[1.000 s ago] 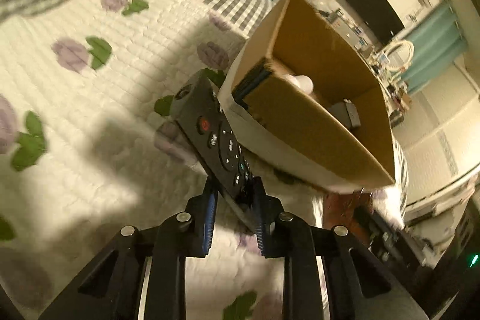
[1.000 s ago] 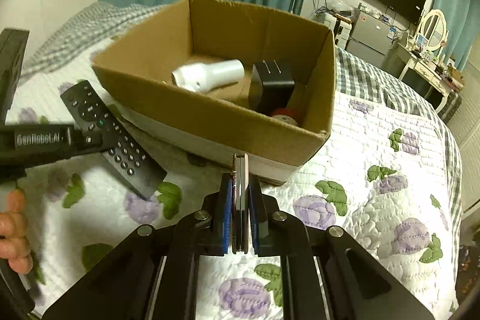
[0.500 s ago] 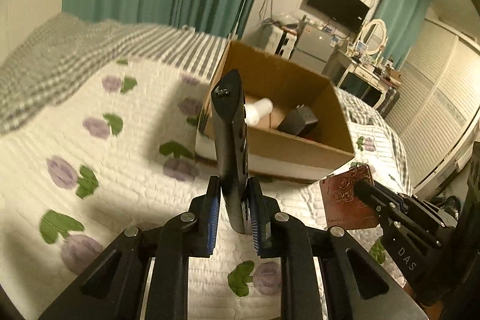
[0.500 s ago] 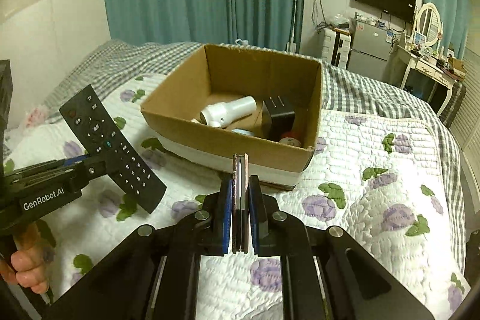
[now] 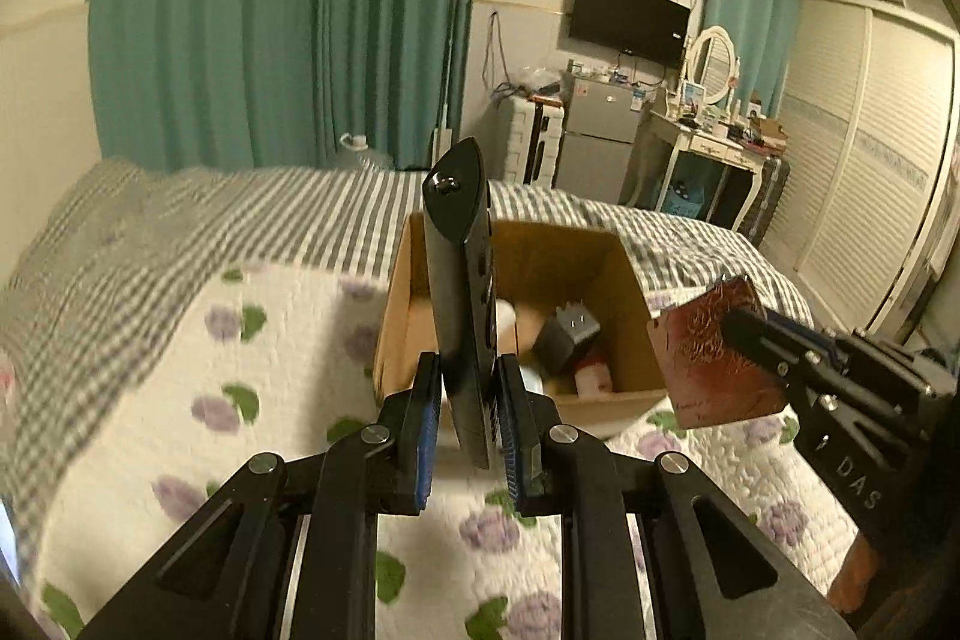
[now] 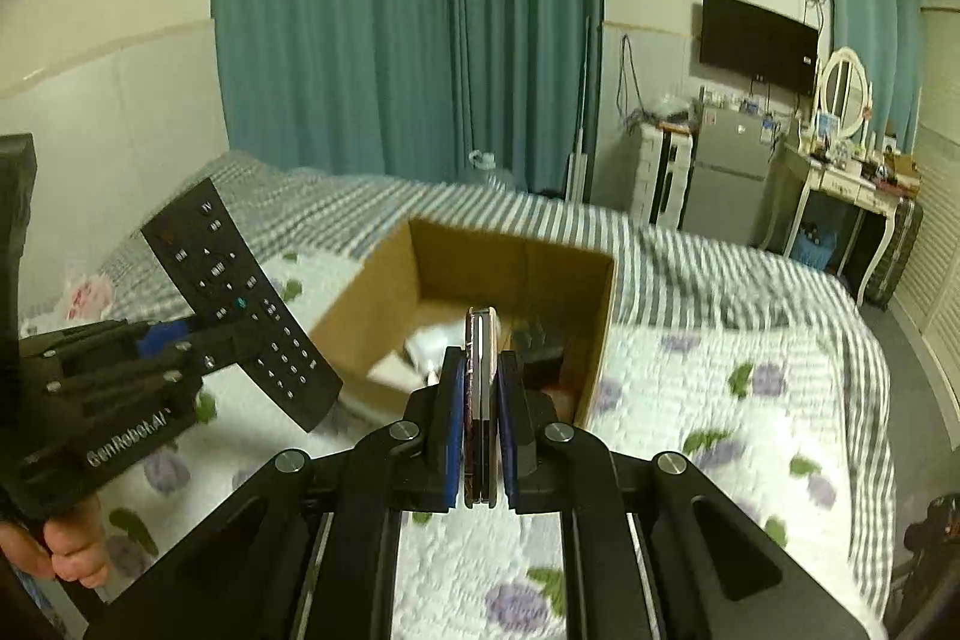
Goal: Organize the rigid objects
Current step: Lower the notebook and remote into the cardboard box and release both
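My left gripper [image 5: 467, 418] is shut on a black remote control [image 5: 459, 280], held upright, edge-on, in the air in front of the open cardboard box [image 5: 600, 400]. The remote also shows in the right wrist view [image 6: 240, 304], face on, left of the box [image 6: 588, 316]. My right gripper [image 6: 480, 430] is shut on a thin dark-red patterned card case [image 6: 480, 388], seen edge-on; in the left wrist view it shows flat [image 5: 714, 352], right of the box. Inside the box lie a white cylinder [image 5: 507, 319], a black adapter [image 5: 567, 337] and a red-white item.
The box sits on a white floral quilt [image 5: 270, 400] over a grey checked bedspread [image 5: 300, 214]. Teal curtains [image 5: 270, 10], a small fridge [image 5: 600, 142], a wall TV [image 5: 630, 19] and a dressing table [image 5: 714, 142] stand behind. A hand [image 6: 66, 556] grips the left tool.
Both grippers have lifted high above the bed and pulled back from the box. The remote turned from lying flat to upright. The view tilted up toward the room.
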`<state>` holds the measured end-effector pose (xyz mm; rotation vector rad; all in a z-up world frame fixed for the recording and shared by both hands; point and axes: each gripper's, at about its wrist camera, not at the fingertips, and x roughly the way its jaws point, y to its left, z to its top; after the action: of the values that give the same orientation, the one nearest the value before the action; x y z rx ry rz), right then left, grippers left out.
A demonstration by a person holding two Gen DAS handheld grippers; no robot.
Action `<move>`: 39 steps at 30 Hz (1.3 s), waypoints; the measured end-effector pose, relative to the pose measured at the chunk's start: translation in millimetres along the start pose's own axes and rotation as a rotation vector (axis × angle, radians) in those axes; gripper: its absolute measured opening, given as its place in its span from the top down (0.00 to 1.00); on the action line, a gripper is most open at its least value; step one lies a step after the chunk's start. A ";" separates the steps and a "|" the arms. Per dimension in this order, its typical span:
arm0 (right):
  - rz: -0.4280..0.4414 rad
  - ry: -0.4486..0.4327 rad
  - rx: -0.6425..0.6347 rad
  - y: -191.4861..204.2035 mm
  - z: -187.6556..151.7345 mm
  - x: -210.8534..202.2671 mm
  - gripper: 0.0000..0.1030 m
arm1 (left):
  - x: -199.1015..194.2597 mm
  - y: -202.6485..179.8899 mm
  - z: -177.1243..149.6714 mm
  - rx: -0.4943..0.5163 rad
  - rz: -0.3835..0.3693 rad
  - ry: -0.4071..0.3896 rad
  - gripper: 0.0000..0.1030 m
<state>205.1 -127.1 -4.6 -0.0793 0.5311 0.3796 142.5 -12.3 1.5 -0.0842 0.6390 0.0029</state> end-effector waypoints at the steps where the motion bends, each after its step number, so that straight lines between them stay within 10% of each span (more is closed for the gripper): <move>1: -0.001 -0.008 -0.003 -1.2 6.0 0.9 0.91 | 3.2 -0.9 5.9 0.007 0.004 -0.003 0.82; 16: -0.005 -0.054 -0.016 -19.8 66.8 72.0 0.91 | 92.7 -10.3 65.1 0.109 0.061 0.008 0.82; 39: 0.012 0.071 0.047 -47.8 45.9 170.5 0.91 | 185.6 -5.1 53.5 0.168 0.084 0.125 0.76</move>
<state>380.4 -107.0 -52.8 -0.0447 0.6103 0.3766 323.5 -17.4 -65.9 0.1056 0.7652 0.0248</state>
